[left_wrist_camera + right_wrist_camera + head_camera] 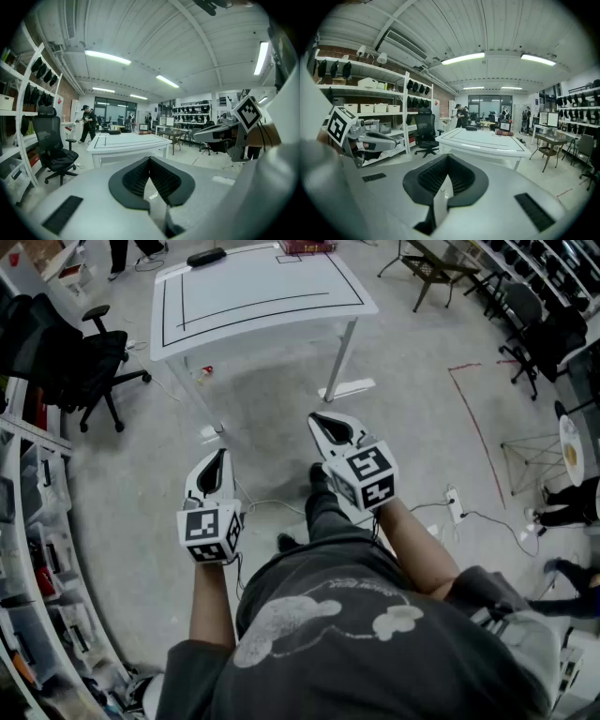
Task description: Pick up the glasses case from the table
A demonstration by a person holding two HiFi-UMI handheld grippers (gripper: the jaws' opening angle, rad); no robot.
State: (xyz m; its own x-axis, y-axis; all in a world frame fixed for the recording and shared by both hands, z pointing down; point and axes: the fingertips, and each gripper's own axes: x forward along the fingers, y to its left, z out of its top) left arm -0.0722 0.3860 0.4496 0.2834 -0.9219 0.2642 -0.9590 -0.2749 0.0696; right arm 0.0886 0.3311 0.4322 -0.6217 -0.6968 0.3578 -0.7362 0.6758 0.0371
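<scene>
Left hand-held gripper (219,457) and right hand-held gripper (318,420): jaws together, nothing between them. Glasses case (205,257) lies at the worktop's (262,296) far edge, well apart from both. Judged light, rigid and probably smooth-shelled; take it across the narrow width, mid-length.

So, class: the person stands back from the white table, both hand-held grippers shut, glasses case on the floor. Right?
One slip: the head view shows the glasses case lying on the white table, near its far edge. The rest stands.
</scene>
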